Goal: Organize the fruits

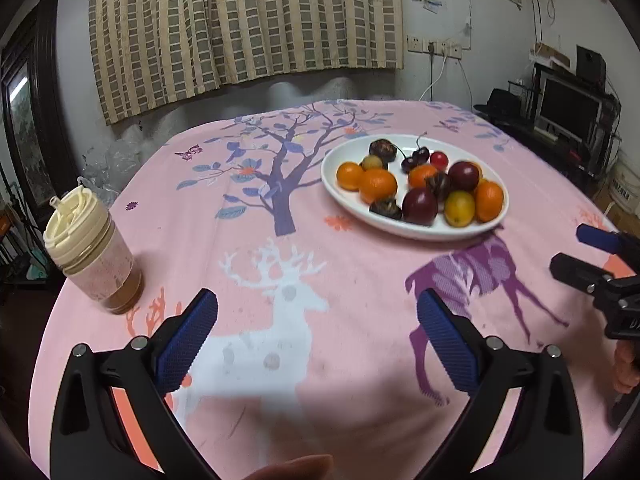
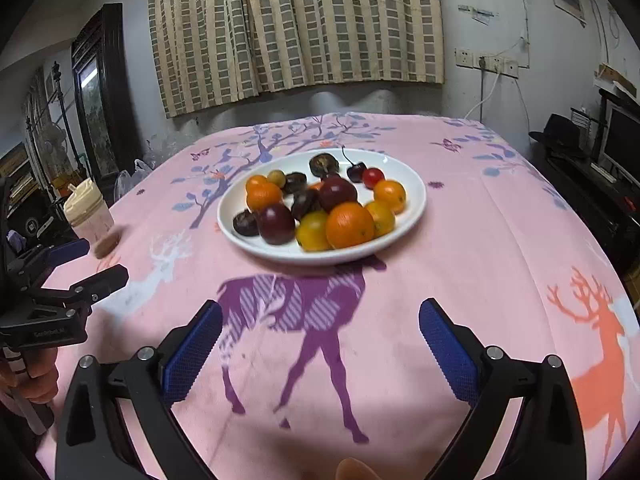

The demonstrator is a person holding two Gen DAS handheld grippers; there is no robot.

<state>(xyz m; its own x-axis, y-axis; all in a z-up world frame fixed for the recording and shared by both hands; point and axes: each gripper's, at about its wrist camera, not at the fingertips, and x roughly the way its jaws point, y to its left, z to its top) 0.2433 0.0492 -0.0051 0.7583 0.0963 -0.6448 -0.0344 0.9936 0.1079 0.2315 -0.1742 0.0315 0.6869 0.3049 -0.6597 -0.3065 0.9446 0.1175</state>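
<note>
A white oval plate (image 1: 348, 200) (image 2: 240, 236) sits on the pink tablecloth and holds several fruits: oranges (image 1: 378, 186) (image 2: 349, 225), dark plums (image 1: 420, 206) (image 2: 276, 224), yellow fruits (image 1: 459, 208) (image 2: 314, 231), cherries (image 1: 416, 158) (image 2: 356, 172) and dark brown water chestnuts (image 1: 382, 148) (image 2: 324, 164). My left gripper (image 1: 318, 322) is open and empty, low over the cloth, short of the plate and to its left. My right gripper (image 2: 320, 326) is open and empty, in front of the plate. Each gripper shows at the edge of the other's view (image 1: 592, 256) (image 2: 80, 268).
A cream-lidded tumbler (image 1: 90, 256) (image 2: 90, 216) stands near the table's left edge. A deer-patterned pink cloth (image 1: 280, 280) covers the table. Curtains and a wall lie behind; a TV shelf (image 1: 572, 108) stands at the right.
</note>
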